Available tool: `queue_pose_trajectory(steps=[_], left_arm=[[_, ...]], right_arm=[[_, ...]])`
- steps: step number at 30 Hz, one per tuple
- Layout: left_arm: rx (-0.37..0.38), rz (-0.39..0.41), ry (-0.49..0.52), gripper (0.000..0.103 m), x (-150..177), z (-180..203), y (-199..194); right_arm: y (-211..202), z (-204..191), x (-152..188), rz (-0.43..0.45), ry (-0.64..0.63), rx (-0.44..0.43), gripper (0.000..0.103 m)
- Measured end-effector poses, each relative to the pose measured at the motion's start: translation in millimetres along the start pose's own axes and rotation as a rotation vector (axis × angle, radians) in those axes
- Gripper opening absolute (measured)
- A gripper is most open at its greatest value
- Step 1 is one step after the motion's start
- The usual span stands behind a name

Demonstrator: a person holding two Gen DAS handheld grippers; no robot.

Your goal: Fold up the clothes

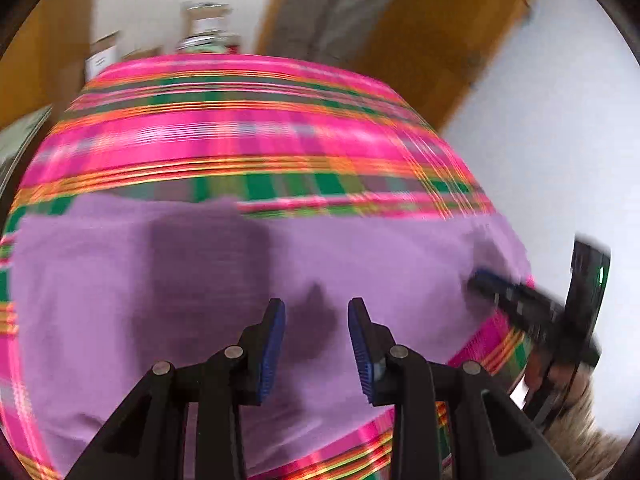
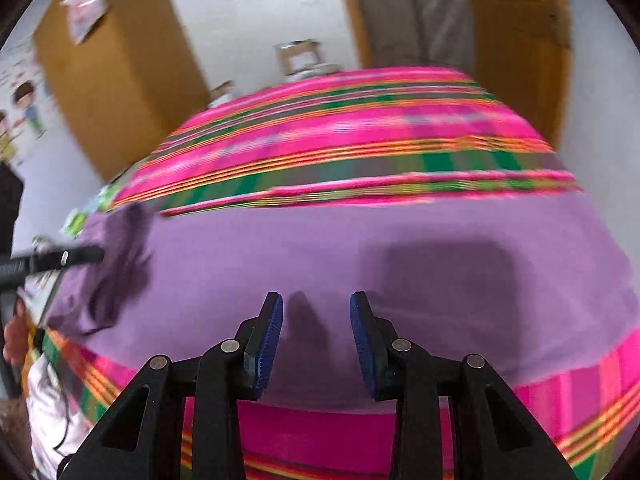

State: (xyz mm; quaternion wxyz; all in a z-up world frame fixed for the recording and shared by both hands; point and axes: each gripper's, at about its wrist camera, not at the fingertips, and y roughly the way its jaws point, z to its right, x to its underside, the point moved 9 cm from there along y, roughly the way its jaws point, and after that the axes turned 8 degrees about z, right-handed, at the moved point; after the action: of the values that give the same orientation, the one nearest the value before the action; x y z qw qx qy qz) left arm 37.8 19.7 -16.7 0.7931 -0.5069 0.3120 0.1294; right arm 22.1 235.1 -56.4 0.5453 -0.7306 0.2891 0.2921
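A purple garment (image 2: 360, 248) is lying spread on a pink, green and orange plaid cloth (image 2: 360, 128) that is covering the table. The garment's long axis is running left to right, so its 2 ends are lying out toward the 2 grippers while its near and far edges are running across both views.

The left gripper (image 1: 317, 344) is hanging over the garment's left part with its blue pads (image 1: 272, 352) standing apart and nothing between them; only its shadow is falling on the fabric. The right gripper (image 2: 316, 340) is hanging over the right part, likewise parted and holding nothing. In the left wrist view the right gripper is showing at the garment's right end, tips close to or on the fabric; blur is hiding which. In the right wrist view the left one is showing at the left end, beside a bunched, darker patch of cloth (image 2: 116, 264).

Each gripper is therefore nearer its own end, and the near edge is lying just ahead of both sets of pads. The garment is looking like a broad, mostly flat panel, which could be a piece already folded over once or one laid out flat for folding; the motion blur is leaving layers unreadable. Either way, the grip points are lying left and right along the long axis.
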Motion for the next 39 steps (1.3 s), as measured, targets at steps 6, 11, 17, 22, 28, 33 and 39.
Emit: queue_pose_trajectory(steps=[6,11,17,22,28,33,39], left_arm=[[0.036,-0.072,0.197,0.033,22,63,34],[0.045,-0.081,0.307,0.033,30,94,48],[0.039,-0.078,0.390,0.033,35,114,56],[0.027,-0.078,0.373,0.033,32,117,65],[0.034,-0.085,0.389,0.033,32,124,69],[0.025,-0.085,0.424,0.034,33,132,72],[0.023,-0.085,0.498,0.034,36,147,76]], right_arm=[[-20,69,1,0.034,0.066,0.128,0.036],[-38,112,1,0.072,0.099,0.207,0.036],[-59,162,-4,0.123,0.183,0.273,0.036],[-62,185,-8,0.133,0.234,0.282,0.036],[-59,201,-11,0.135,0.281,0.280,0.036],[-58,216,-12,0.139,0.326,0.317,0.037],[-55,214,-16,0.143,0.311,0.293,0.037]])
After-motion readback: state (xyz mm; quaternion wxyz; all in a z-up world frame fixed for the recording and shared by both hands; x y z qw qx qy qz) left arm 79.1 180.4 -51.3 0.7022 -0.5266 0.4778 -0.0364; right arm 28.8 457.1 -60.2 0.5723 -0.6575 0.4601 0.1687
